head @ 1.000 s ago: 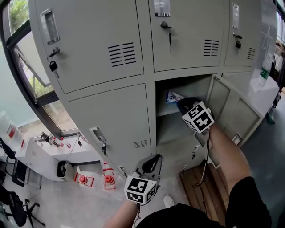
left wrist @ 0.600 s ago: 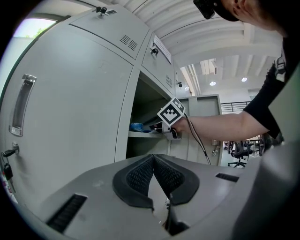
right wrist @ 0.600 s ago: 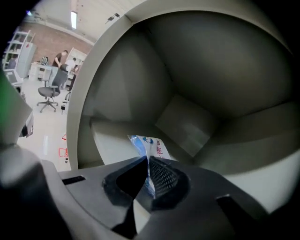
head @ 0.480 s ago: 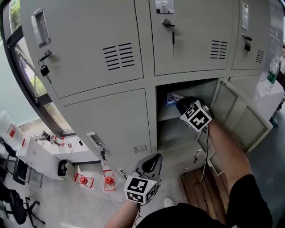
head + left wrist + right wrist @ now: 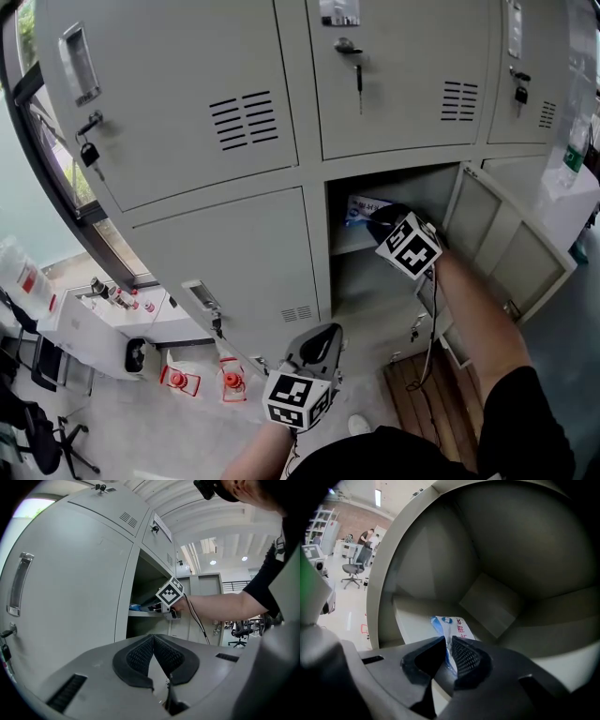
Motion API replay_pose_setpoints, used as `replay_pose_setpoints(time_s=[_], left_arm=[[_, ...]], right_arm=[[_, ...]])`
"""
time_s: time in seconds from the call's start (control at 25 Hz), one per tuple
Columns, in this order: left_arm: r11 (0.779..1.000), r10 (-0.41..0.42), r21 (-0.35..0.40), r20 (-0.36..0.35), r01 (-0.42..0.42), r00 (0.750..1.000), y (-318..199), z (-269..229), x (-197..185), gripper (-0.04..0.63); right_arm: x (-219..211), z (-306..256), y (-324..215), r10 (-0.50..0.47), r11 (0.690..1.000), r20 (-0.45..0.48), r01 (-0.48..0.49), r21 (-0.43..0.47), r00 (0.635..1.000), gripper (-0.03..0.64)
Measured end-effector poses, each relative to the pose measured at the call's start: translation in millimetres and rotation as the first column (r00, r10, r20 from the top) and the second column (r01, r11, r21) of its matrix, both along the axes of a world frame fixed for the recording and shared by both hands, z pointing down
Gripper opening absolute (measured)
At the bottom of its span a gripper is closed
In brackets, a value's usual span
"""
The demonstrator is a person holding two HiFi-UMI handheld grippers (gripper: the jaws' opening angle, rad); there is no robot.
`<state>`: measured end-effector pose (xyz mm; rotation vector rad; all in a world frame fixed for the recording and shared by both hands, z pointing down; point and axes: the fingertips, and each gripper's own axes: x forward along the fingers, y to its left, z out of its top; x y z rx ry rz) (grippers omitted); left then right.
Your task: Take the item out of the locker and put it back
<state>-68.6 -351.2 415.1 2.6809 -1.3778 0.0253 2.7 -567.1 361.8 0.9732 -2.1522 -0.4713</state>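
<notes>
While the right gripper (image 5: 447, 643) reaches into the open locker compartment, its jaws have just been opening, and they now stand narrowly apart with the near edge of the blue-and-white packet (image 5: 457, 626) between them; the pads look to be just off the packet rather than squeezing it, though the gap is slight. The packet lies flat on the shelf (image 5: 412, 620) inside the compartment, toward its front, so I judge the step in hand to be the release that puts the item back.

To do it well, the jaws should spread further before the hand moves at all; a thin, light pack like this can cling to a ribbed pad and be dragged forward off the shelf. Once both pads are plainly clear, the gripper should back out along the line it points, lifting a little so that the lower jaw does not scrape the packet's edge; a sideways swing risks flicking the packet or knocking the open door (image 5: 502, 234), which stands just to the right of the forearm.

The left gripper (image 5: 153, 639) hangs low in front of the closed lower door, jaws pressed together on nothing; it has no part in this step and is best kept where it is.
</notes>
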Motion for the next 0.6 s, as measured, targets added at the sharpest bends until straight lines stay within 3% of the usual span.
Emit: replay_pose_setpoints(time_s=[0.6], left_arm=[[1.0,0.014,-0.003,0.003,-0.014,1.0,9.5,1.0,-1.0,0.017]], right_arm=[[4.1,-6.3,7.0,0.004,1.0,0.052,-0.005,0.019,0.999,0.17]])
